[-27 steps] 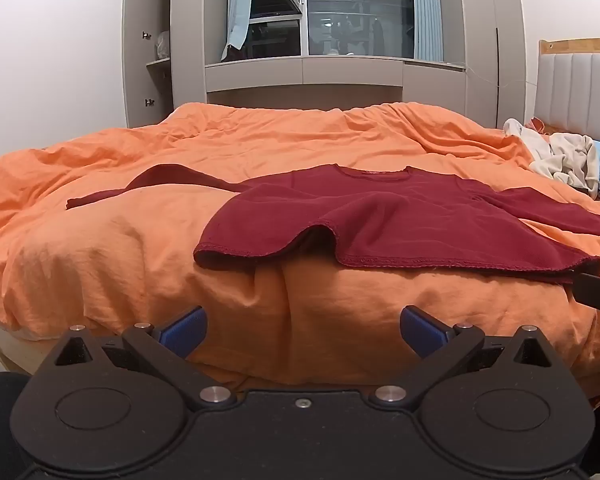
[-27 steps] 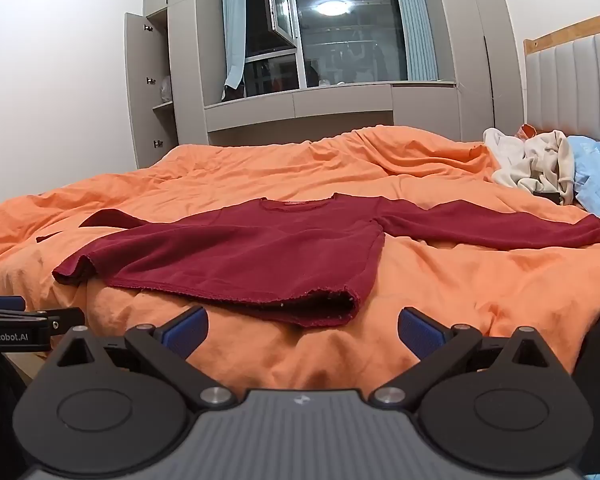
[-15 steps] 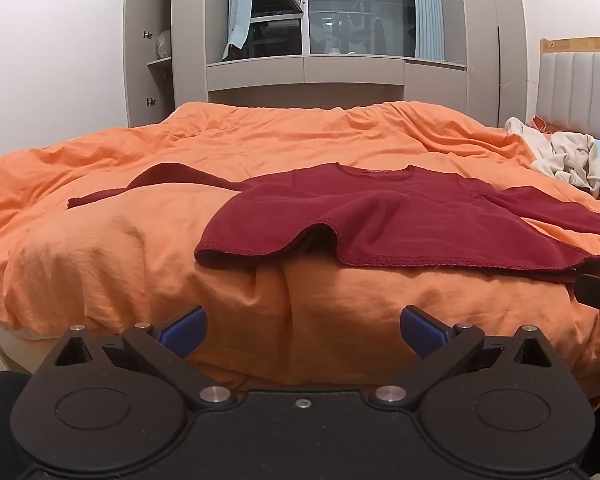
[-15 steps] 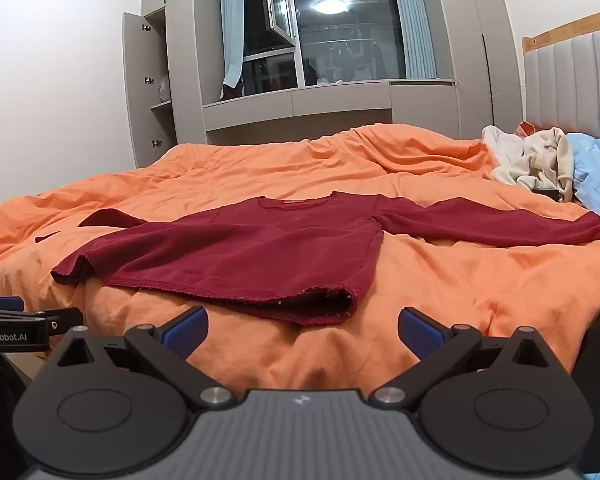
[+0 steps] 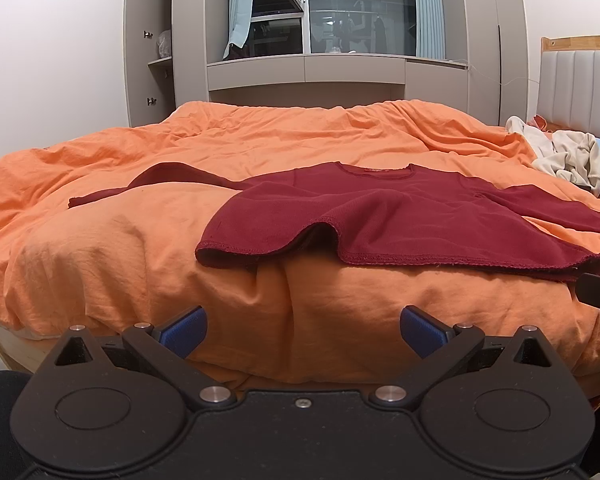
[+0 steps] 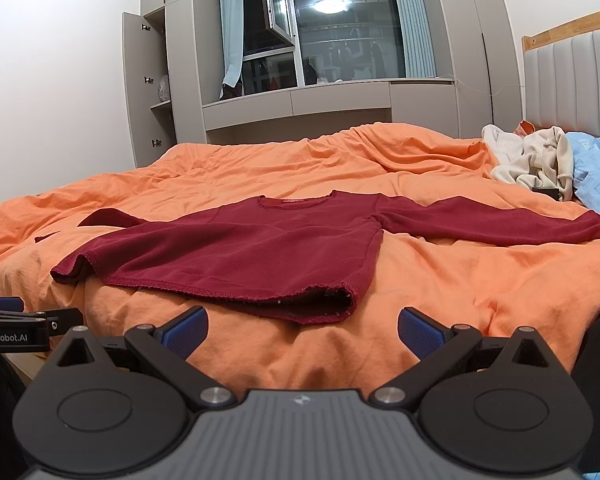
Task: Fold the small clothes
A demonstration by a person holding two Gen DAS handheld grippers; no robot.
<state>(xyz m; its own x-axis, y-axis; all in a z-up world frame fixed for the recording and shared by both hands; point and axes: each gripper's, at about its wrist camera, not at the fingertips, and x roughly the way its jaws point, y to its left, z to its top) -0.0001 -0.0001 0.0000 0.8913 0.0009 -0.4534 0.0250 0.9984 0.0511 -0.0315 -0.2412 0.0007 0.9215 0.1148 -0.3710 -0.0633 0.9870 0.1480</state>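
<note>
While both tools hang short of the bed's near edge, the left gripper [image 5: 303,330] has its blue-padded fingers [image 5: 183,330] spread wide with nothing between them, touching no cloth. The right gripper [image 6: 303,330] is likewise spread wide and bare, its pads clear of the orange duvet [image 6: 480,280]. Just beyond the grippers, a dark red long-sleeved shirt [image 6: 252,256] lies flat on that duvet, hem nearest, neckline away, one sleeve stretched out to each side. Farther back on the duvet, toward the headboard [image 6: 572,80], sits a heap of cream clothes [image 6: 532,160] with a light blue garment [image 6: 596,168] beside it.
</note>
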